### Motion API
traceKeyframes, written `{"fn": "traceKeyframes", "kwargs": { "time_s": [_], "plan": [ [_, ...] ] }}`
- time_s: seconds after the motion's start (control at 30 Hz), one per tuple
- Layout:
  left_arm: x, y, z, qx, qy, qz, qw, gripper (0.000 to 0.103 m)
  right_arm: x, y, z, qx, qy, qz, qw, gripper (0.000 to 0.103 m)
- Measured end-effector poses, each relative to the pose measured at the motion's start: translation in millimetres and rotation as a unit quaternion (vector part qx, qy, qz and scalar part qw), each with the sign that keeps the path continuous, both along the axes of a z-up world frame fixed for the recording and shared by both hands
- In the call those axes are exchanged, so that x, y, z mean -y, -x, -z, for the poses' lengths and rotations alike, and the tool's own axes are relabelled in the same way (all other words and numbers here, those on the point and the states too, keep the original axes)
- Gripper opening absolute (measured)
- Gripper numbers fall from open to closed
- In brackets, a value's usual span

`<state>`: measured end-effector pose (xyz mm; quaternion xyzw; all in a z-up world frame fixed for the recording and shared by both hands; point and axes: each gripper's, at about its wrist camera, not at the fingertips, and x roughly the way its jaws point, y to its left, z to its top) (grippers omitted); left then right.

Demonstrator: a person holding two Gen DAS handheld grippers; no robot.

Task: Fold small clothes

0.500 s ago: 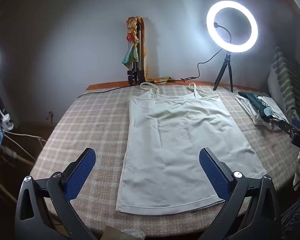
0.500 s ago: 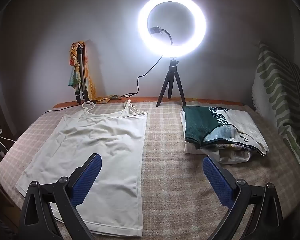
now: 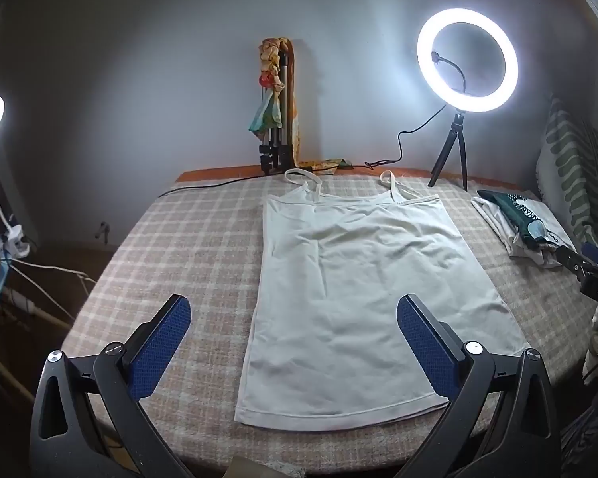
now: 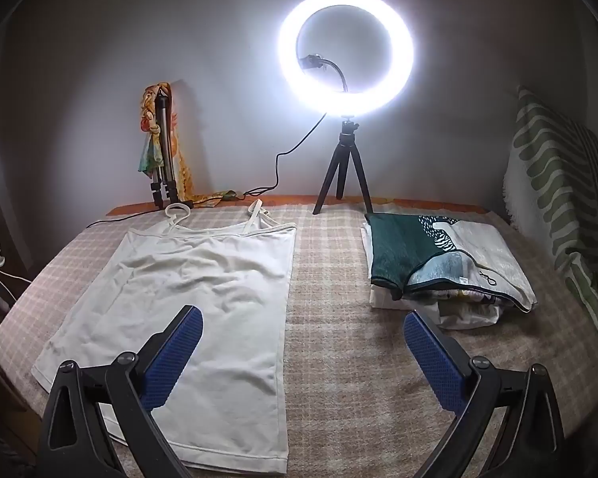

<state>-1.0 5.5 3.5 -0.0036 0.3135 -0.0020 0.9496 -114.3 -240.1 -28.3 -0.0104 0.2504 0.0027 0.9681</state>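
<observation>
A white strappy top (image 3: 362, 279) lies flat on the checked table cover (image 3: 187, 255), straps toward the wall, hem toward me. It also shows in the right wrist view (image 4: 203, 298). My left gripper (image 3: 295, 330) is open and empty, held above the hem end, with its right finger over the cloth. My right gripper (image 4: 303, 342) is open and empty, above the top's right edge. The right gripper's tip also shows at the far right of the left wrist view (image 3: 590, 267).
A pile of folded clothes (image 4: 438, 259) with a dark green piece on top sits at the right. A lit ring light on a small tripod (image 4: 345, 51) and a folded tripod with a scarf (image 4: 161, 147) stand at the back. A striped cushion (image 4: 558, 183) leans at the right.
</observation>
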Motion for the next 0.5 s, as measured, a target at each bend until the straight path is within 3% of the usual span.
{"fn": "traceKeyframes", "kwargs": {
  "time_s": [0.5],
  "plan": [
    [-1.1, -0.8, -3.8, 0.003, -0.002, -0.002, 1.0, 0.103, 1.5, 1.0, 0.2, 0.001, 0.0, -0.001, 1.0, 0.102]
  ]
}}
